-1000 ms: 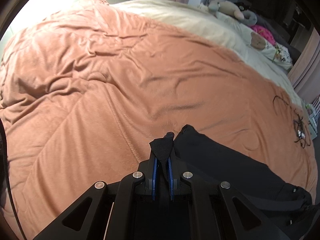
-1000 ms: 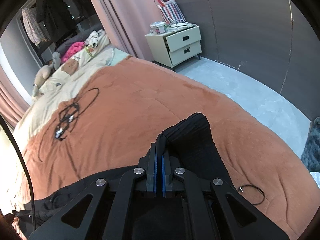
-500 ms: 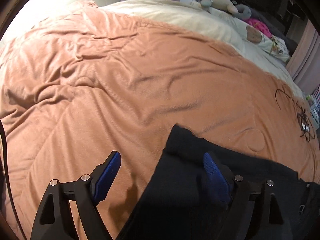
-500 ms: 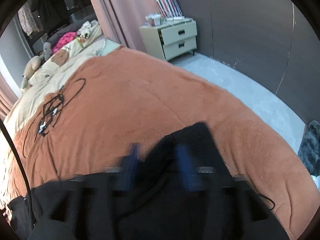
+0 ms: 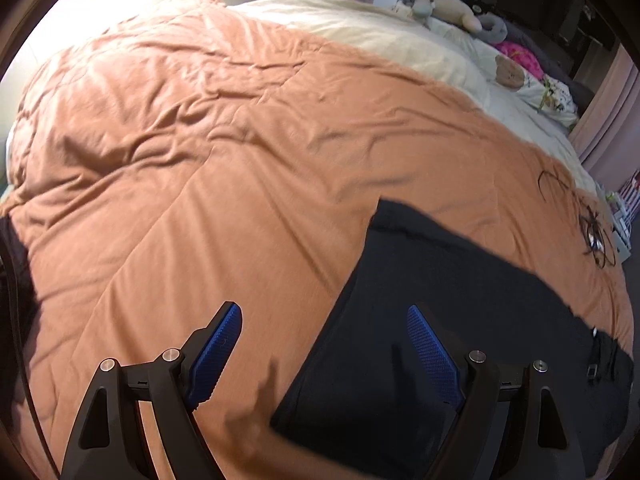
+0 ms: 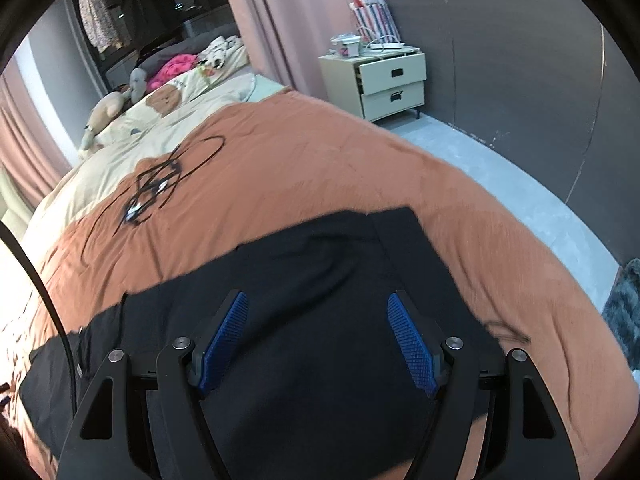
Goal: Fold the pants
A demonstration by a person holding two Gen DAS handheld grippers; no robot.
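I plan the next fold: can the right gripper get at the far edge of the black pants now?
Probably yes: the right gripper is open above the pants, and nothing lies between it and their far edge.

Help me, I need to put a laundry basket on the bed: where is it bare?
The widest bare stretch is the orange quilt left of the black pants, up to the cream blanket. Crowded: the tangled black cable beyond the pants, and plush toys by the pillows.

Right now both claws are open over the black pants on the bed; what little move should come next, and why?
Probably lower both grippers to an edge of the pants and pinch for another fold. The left gripper and right gripper stand open and hold nothing, and the pants lie flat on the orange duvet.
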